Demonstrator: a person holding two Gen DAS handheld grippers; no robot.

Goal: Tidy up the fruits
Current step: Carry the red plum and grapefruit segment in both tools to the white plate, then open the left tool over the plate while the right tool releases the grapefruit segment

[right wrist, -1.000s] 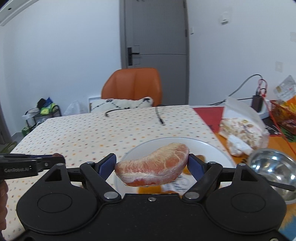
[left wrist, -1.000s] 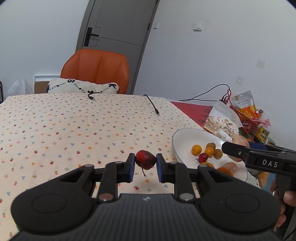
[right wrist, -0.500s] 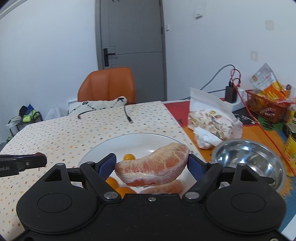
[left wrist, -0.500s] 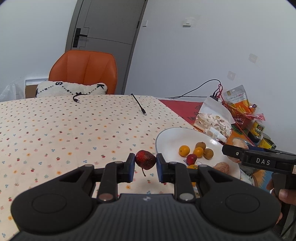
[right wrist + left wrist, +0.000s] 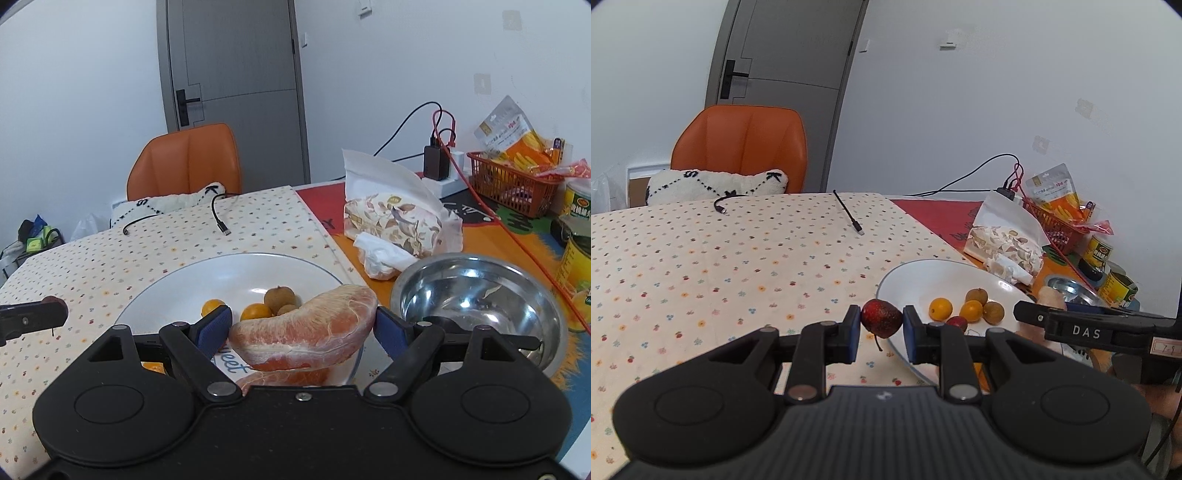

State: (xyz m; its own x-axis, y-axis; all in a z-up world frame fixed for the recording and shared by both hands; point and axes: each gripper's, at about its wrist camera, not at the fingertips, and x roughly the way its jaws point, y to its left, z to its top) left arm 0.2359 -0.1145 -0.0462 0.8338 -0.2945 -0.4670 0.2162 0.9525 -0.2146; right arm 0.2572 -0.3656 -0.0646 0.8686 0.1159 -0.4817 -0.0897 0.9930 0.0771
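Observation:
My left gripper [image 5: 880,326] is shut on a small dark red fruit [image 5: 881,318] with a stem, held above the tablecloth at the left rim of the white plate [image 5: 916,273]. My right gripper [image 5: 303,328] is shut on a peeled pink pomelo segment [image 5: 306,328], held over the front right part of the plate [image 5: 236,266]. The plate holds small orange kumquats [image 5: 255,311], brown longans [image 5: 279,294], a small red fruit [image 5: 958,322] and another pomelo piece [image 5: 288,378]. The right gripper shows in the left wrist view [image 5: 1071,325].
A steel bowl [image 5: 480,295] stands right of the plate. A tissue pack [image 5: 395,218], crumpled tissue [image 5: 380,258], red basket [image 5: 517,181], cans [image 5: 580,266] and charger cables crowd the right side. An orange chair [image 5: 742,147] with a cushion stands behind the dotted tablecloth [image 5: 701,266].
Both grippers have swung to the right with their fruit still held. The plate and the steel bowl have come closer and more into view.

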